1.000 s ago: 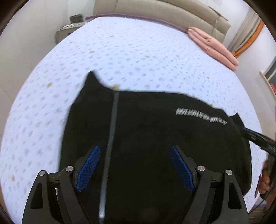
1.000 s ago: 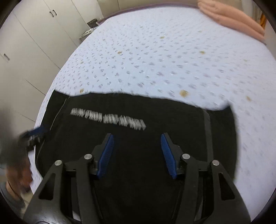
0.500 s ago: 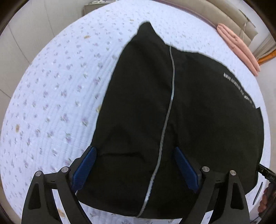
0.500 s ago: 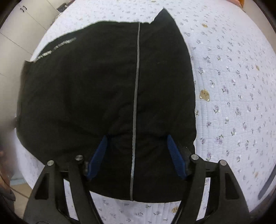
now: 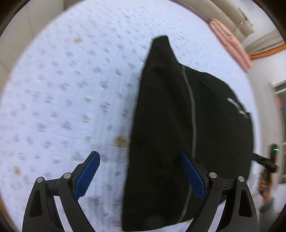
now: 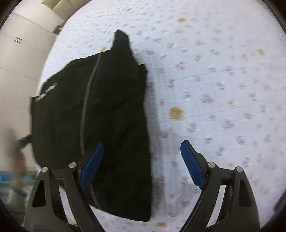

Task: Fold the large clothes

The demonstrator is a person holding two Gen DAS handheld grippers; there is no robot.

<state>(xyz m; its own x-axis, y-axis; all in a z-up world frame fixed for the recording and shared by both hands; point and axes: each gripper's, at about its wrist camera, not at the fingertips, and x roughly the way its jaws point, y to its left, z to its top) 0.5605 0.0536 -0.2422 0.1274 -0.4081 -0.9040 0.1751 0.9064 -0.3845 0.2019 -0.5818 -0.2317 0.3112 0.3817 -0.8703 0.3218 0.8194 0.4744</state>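
A black garment with a grey stripe and white lettering lies folded on the flowered bedspread. It also shows in the right wrist view. My left gripper is open and empty above the garment's left edge. My right gripper is open and empty above the garment's right edge. Its blue fingertips straddle that edge. The other gripper shows blurred at the right of the left wrist view.
A folded pink cloth lies at the far right of the bed by a beige headboard. White cupboards stand left of the bed. The bed's near edge runs under both grippers.
Both grippers have swung outward: the left one toward the garment's left edge, the right one toward its right edge. The garment lies as before. Both stay open.
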